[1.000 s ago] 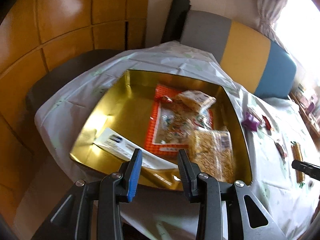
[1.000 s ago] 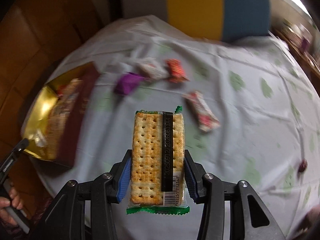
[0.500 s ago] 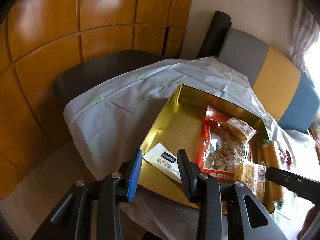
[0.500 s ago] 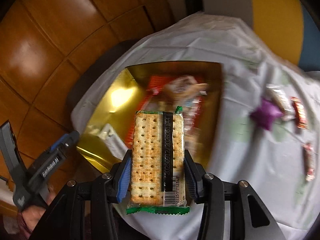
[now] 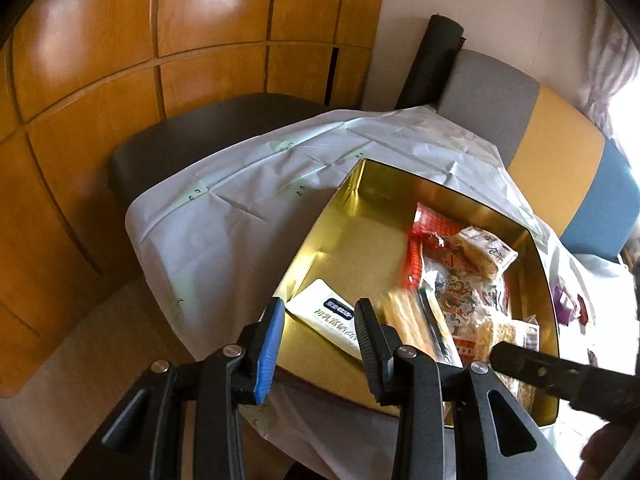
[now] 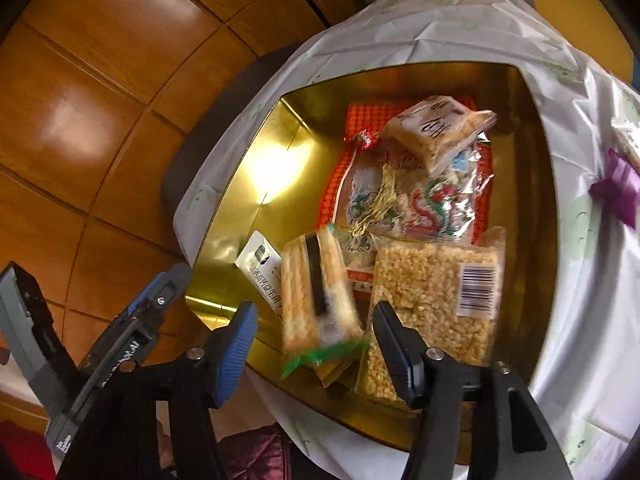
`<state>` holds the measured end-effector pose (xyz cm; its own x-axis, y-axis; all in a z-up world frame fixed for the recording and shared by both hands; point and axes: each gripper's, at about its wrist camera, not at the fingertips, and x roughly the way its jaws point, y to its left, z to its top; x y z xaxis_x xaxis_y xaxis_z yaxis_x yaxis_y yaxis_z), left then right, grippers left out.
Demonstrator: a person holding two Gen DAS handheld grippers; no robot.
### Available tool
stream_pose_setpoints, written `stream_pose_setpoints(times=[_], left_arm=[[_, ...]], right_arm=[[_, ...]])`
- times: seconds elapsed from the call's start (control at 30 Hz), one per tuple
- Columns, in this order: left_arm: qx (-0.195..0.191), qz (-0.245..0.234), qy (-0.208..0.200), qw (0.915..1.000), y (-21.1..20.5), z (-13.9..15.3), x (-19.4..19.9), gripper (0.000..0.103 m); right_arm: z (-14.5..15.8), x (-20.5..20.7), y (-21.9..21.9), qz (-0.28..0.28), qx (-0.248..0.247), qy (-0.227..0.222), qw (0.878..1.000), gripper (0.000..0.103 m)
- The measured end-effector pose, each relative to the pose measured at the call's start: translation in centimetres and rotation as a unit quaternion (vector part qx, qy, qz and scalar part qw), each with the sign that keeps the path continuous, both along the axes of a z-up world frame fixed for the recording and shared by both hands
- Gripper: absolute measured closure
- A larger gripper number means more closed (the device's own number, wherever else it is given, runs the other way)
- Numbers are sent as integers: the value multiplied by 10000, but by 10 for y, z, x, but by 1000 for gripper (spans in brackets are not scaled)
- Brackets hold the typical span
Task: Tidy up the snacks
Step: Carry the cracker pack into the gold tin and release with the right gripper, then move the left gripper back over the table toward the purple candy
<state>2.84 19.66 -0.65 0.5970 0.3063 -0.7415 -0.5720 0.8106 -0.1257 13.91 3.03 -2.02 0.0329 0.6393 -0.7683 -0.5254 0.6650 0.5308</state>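
A gold tin (image 6: 256, 184) (image 5: 360, 240) sits on the white tablecloth and holds several snack packs. A cracker pack (image 6: 316, 296) with a green end is blurred, loose between the open fingers of my right gripper (image 6: 312, 320), over the tin's near edge; it also shows in the left wrist view (image 5: 416, 328). A rice crisp pack (image 6: 436, 292), a red bag (image 6: 404, 184) and a white sachet (image 6: 260, 268) lie in the tin. My left gripper (image 5: 320, 316) is open and empty at the tin's near left corner.
Purple (image 6: 616, 188) and other wrapped sweets lie on the tablecloth (image 5: 240, 208) right of the tin. A dark chair seat (image 5: 192, 136) and wooden wall panels stand to the left. A grey, yellow and blue chair back (image 5: 560, 152) is behind the table.
My right gripper carried the cracker pack from the table to the tin and opened; the pack is now loose and tilted over the tin. My left gripper shifted slightly.
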Motion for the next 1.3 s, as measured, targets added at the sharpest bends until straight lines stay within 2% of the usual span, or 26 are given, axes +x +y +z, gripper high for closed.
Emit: stream_pose_setpoints(times=[0.4,0.5,0.77,1.13,1.3], left_arm=[[225,-446,-103,9987,-30,12,0,66],[291,-584,-120,9978,-38,15,0,66],[451,-930,-101,9946,-63,20,5,66],[674,-1583,-27,9851,-113,29,17,66],[803,-1989,38,9767,-144,32,25,66]], right_arm=[[27,-13,-84,-626,-457,-1009,9919,42],[33,-15,-107,-784,-711,-1347,9852,42],[38,-12,-169,-1105,-1357,-1914,9658,42],[42,20,-276,-1904,-2123,-2100,9352,42],[30,36,-323,-2347,-2428,-2053,9186,42]])
